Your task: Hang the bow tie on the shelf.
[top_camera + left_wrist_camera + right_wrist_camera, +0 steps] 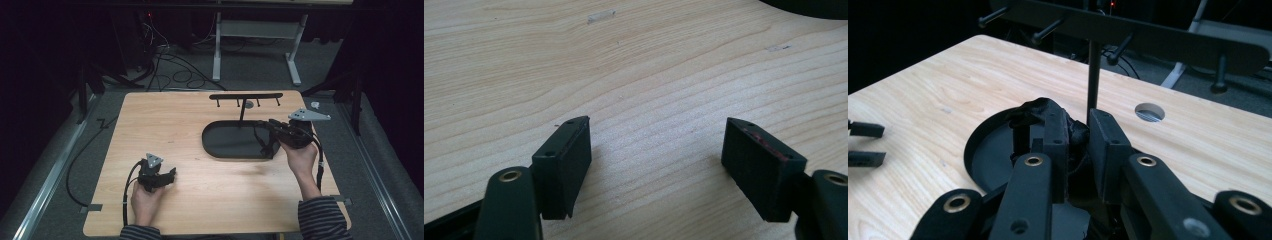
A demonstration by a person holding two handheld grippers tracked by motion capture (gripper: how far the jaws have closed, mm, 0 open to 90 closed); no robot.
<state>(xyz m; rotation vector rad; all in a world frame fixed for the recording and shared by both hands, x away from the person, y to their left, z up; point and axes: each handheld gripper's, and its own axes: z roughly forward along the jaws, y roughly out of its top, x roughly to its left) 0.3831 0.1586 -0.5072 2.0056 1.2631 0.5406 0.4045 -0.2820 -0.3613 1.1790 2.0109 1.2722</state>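
The high view looks forward and down from above my side of the wooden table (180, 125), far enough back to take in the whole top and the floor beyond. The camera on my left gripper (656, 150) sits low and close over bare wood at the near left, facing the far right, where the dark tray (809, 6) edges in. The camera on my right gripper (1078, 137) looks along its jaws across that tray (980, 150) toward the peg rack (1148, 37). All three views share the tabletop and tray.
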